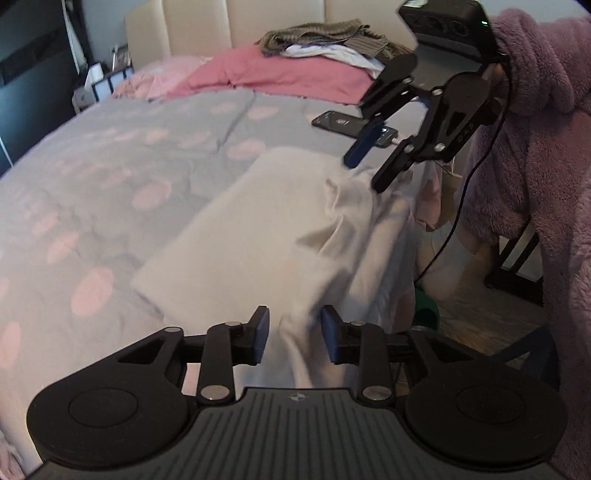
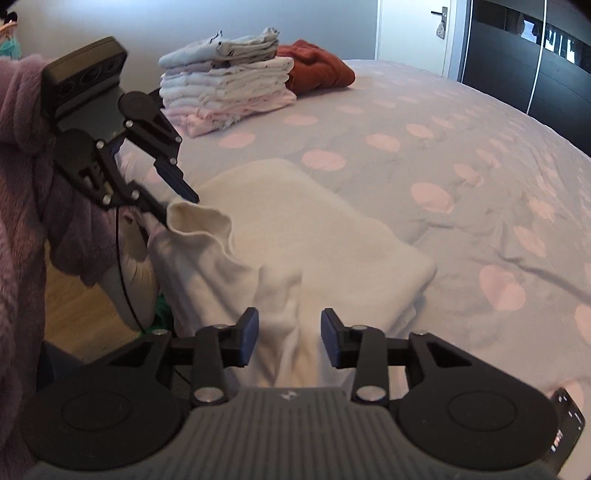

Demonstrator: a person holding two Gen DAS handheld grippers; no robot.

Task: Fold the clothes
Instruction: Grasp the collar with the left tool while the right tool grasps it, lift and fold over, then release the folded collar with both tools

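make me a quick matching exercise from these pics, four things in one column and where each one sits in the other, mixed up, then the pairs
Things:
1. white garment
2. phone
3. folded stack
4. grey knit

Places:
A. on the pink pillow by the headboard
B. beside the rust-red cloth
C. at the bed's near edge, between both grippers' open jaws
D. flat on the duvet, beyond the white garment

Pairs: 1-C, 2-D, 3-B, 4-A

A white garment [image 2: 295,236] is lying at the bed's [image 2: 461,155] near edge, a ridge of it sitting between the right gripper's [image 2: 288,339] parted jaws.
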